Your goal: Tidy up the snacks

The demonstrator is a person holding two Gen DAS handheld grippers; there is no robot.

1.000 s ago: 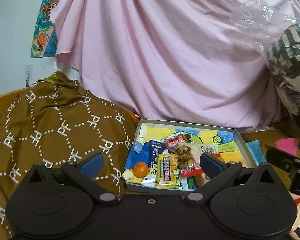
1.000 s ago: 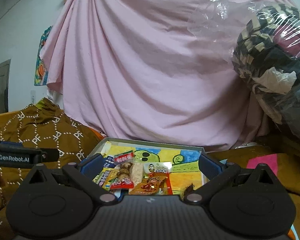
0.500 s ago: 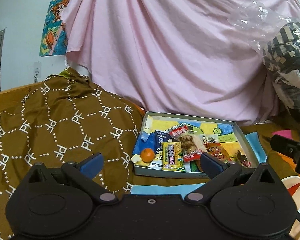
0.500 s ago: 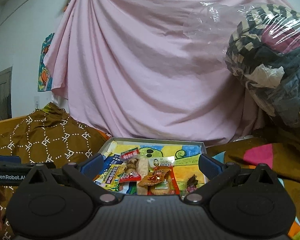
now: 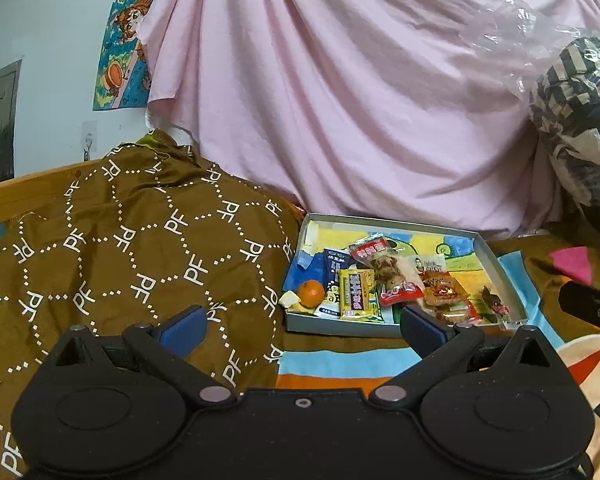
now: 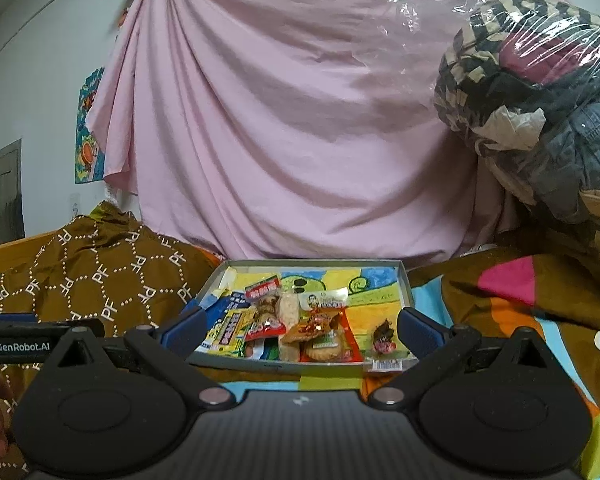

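Grey shallow box [image 5: 496, 260] – crinkled snack packets [image 5: 356, 292], 1 orange [image 5: 311, 294]

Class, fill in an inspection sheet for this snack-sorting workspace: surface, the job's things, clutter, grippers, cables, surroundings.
Surface: bed with colourful striped sheet and brown patterned blanket.
Job's things: grey tray holding an orange, yellow packet, red packet and other wrapped snacks.
Clutter: plastic-wrapped clothes bundle at right.
Grippers: left gripper open, empty; right gripper open, empty; both short of the tray.
Cables: nothing seen.
Surroundings: pink curtain, cartoon poster on white wall.
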